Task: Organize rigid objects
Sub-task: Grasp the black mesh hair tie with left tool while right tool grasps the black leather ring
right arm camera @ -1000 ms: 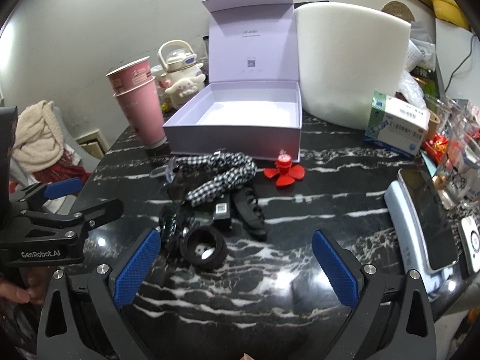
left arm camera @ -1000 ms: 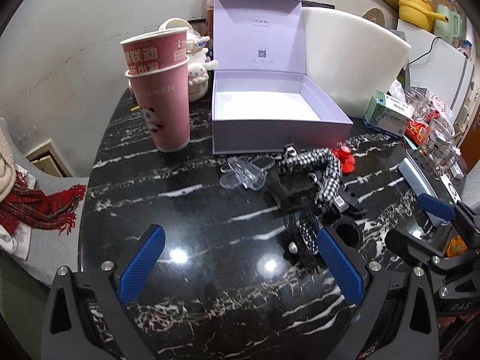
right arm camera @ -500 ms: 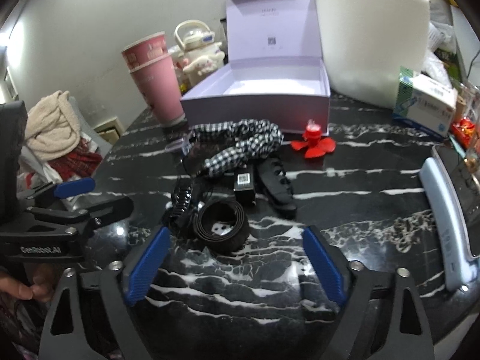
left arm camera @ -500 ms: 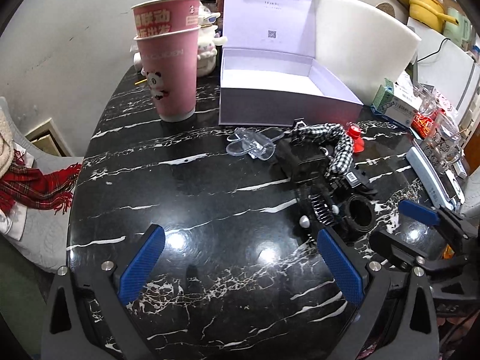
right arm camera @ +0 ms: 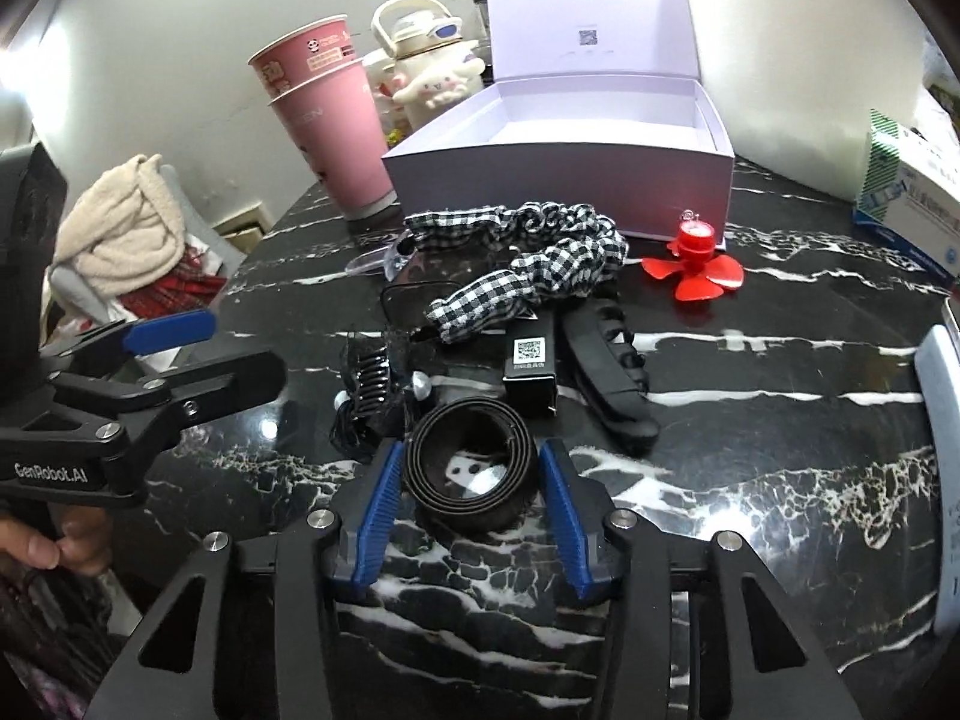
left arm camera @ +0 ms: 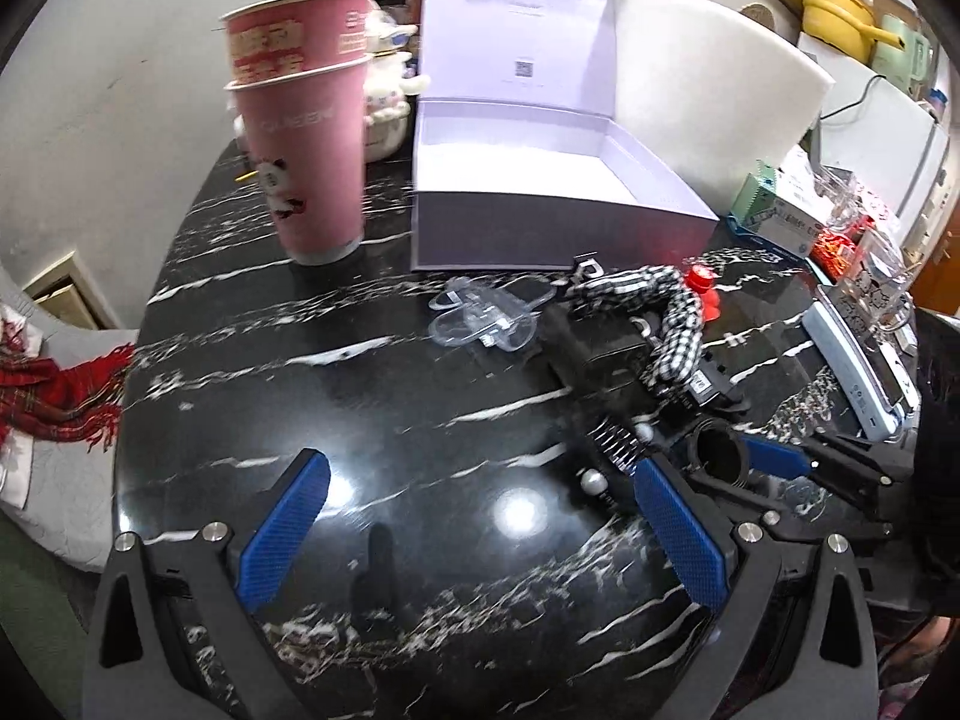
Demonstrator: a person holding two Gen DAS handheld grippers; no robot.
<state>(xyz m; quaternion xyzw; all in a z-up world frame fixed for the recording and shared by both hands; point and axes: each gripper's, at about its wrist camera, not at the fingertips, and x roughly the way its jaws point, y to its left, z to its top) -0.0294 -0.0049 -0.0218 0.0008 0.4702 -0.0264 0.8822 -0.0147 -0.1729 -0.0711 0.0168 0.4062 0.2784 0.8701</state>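
Right gripper point(right arm camera: 471, 483) closing around coiled black leather belt point(right arm camera: 471, 462), blue ribbed pads flanking the coil on both sides, pads close to the outer wrap but contact not clearly showing. Coil lying flat on black white-veined marble bench point(right arm camera: 750, 480), directly ahead of the right gripper and between its fingers; roll axis pointing up, so the squeeze acting across the coil's width. Left gripper point(left arm camera: 480, 516) standing wide open over bare marble, nothing between its pads, the belt lying off to its right and nearer the right hand.

Open lilac cardboard box point(right arm camera: 564, 180) with raised lid sitting beyond the clutter, straight ahead past the coil, apparently empty inside.

Materials and shapes: belt smooth, slightly glossy, springy in its winding, likely loosening if gripped lightly. Black toothed plastic claw clip point(right arm camera: 375, 384) lying just left of the coil, rigid and spiky. Long black plastic hair clip point(right arm camera: 606, 372) lying just right, long axis running away from the camera. Black-and-white gingham fabric scrunchie band point(right arm camera: 528, 276) soft, draping over the pile. Red plastic mini fan point(right arm camera: 696, 264) resting near the box front.
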